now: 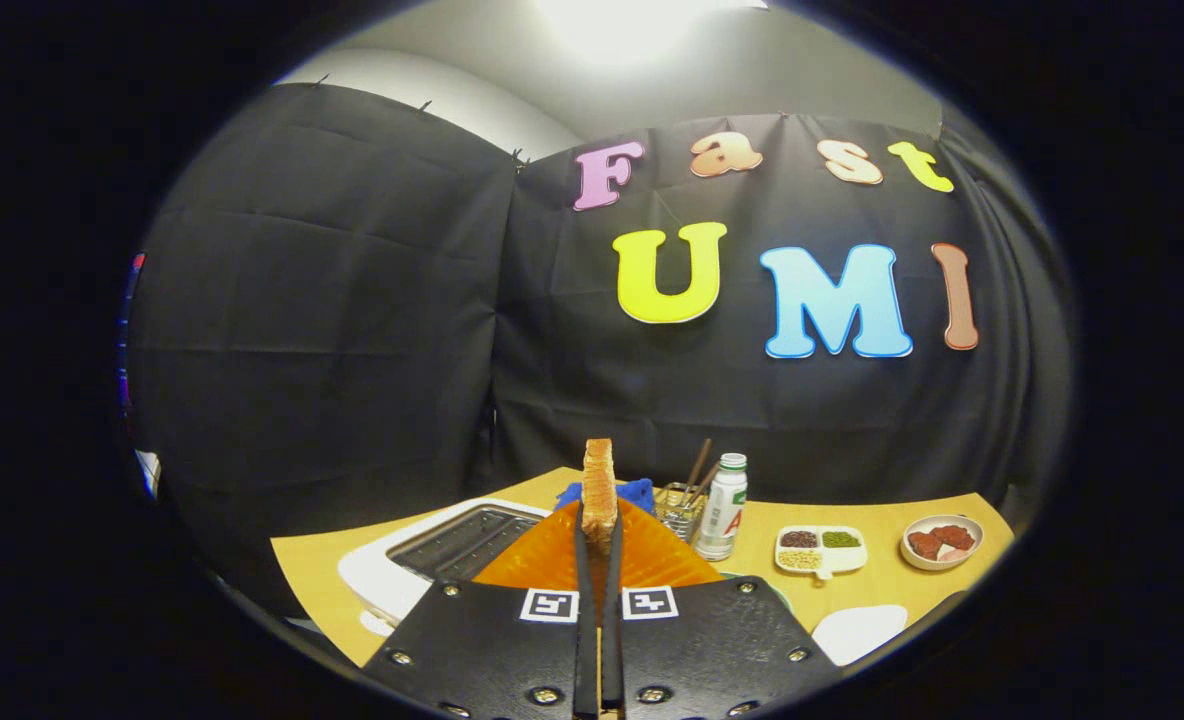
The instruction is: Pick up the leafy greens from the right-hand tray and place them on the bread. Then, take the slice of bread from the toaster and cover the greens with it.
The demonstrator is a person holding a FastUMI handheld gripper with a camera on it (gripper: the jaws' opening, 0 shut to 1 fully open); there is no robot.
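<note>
Booth with black cloth walls, bright ceiling light at top centre of frame. Yellow-tan wooden tabletop (882, 580) runs across the lower part of the frame, seen from above it.

Gripper (599, 525) at bottom centre: fingers nearly together, both pressing on a browned toast slice (599, 487) held upright and edge-on between the tips, lifted above the table. The slice sticks up past the fingertips against the black cloth.

Directly behind the fingers, an orange translucent piece (542, 560); can't tell what it is. Just behind the toast, a blue object (638, 492), mostly hidden.

Lower left of centre: white rectangular tray with a dark grooved inner plate (462, 545).

Right of the toast: small metal mesh holder with brown sticks (682, 508), touching or just beside a white plastic bottle with green cap (722, 508). Further right, white divided dish with dark, green and pale beans in separate compartments (820, 551). Far right, small round bowl with reddish-brown pieces (941, 541). Lower right, edge of a white plate (857, 632), partly cut off.

Leafy greens and base bread: can't make them out from this angle.
</note>
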